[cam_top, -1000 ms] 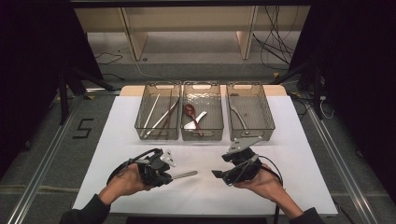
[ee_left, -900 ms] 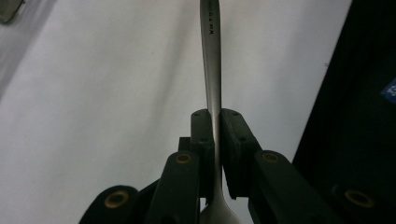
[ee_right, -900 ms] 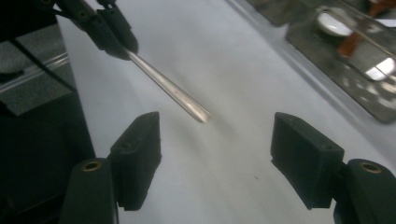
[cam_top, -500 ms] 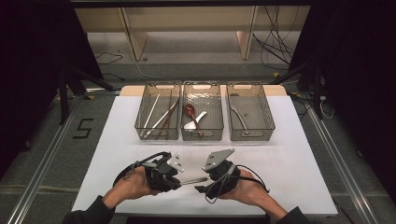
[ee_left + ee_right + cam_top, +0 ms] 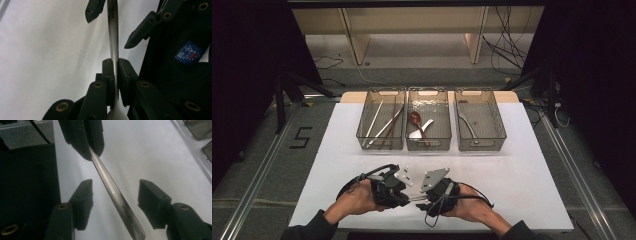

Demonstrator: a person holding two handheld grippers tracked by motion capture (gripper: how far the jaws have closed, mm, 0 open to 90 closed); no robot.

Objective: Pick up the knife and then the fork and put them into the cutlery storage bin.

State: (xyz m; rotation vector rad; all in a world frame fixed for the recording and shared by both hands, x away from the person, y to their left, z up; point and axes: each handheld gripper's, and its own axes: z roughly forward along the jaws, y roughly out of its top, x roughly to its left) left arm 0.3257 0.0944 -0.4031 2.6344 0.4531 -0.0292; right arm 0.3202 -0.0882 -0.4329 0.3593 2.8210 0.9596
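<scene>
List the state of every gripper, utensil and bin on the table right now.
Left gripper: shut on the metal utensil.
Metal utensil: held level above the table.
Right gripper: open, jaws just closing around the handle.
Left bin: holds chopsticks.
Middle bin: holds spoons.
Right bin: holds one utensil.

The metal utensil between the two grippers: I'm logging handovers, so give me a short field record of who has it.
item: metal utensil, slim handle
left gripper: shut on the handle
right gripper: jaws either side of the handle, just been closing, pads not yet touching
place: above the white table, near its front edge
trays: three, behind, holding other cutlery
</scene>
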